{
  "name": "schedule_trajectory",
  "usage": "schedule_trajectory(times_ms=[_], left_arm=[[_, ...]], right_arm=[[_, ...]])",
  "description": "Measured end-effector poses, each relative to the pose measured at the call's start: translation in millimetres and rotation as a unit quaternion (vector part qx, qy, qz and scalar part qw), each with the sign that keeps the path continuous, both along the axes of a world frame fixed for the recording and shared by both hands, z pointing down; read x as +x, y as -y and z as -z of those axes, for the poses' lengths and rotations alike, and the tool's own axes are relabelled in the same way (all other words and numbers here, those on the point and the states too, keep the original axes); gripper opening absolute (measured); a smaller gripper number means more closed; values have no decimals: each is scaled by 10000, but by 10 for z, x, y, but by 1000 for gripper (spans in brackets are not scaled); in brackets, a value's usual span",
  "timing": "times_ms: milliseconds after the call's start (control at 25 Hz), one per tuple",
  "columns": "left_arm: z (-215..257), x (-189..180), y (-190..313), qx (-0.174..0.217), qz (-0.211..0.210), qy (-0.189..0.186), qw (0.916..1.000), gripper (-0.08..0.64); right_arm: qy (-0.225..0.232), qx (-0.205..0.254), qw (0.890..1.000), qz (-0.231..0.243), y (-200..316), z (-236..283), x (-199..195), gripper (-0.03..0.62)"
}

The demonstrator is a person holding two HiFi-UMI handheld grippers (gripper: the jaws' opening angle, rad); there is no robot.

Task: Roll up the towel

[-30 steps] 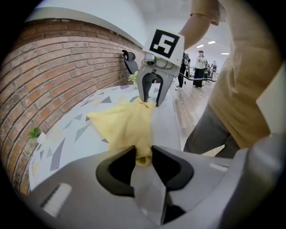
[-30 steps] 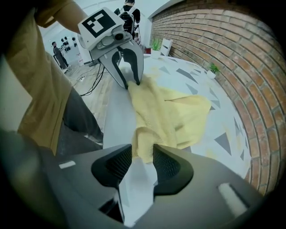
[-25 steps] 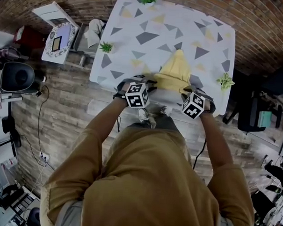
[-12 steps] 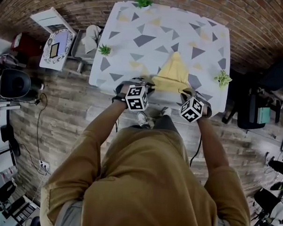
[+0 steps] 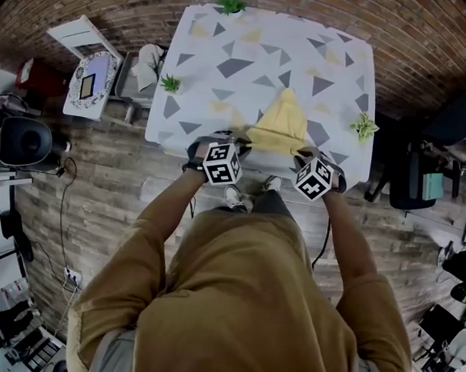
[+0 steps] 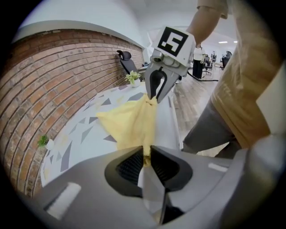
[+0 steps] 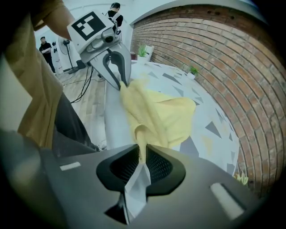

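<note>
both jaws pinched on towel (image 5: 280, 122)
left gripper (image 6: 146, 154) grips one corner; right gripper (image 7: 142, 154) just closed onto the other. far end seemingly on table (image 5: 203, 68).

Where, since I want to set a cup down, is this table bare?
Bare: the far stretch of table between the far plant and the towel; also the strip from the left plant to the towel. Crowded: the near edge, where the towel bunches, and by the right plant.
</note>
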State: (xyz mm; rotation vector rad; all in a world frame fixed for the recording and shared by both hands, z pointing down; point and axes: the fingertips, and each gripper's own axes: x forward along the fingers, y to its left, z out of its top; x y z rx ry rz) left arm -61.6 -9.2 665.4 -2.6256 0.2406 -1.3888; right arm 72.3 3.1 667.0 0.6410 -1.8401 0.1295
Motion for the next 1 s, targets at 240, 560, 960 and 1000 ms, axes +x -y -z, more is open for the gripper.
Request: schedule_trajectory(times_ms=[240,560,960,1000], left_arm=[[61,-62,-15,-27,15,-41,10000,107],[217,-61,-85,-299,-82,-133,9994,104],[422,37,-70,-1069,-180,-42,9941,103],[436,46,-72,-1162,-189,-29,9930,103]], right_arm=[[30,-60,9998,171,-104,66,-40,51],[345,77,9993,131,-103,316,-34,51],[437,-776,9948,495,-222,425,43,52],[478,-868,9939,489,-220,439,54,52]])
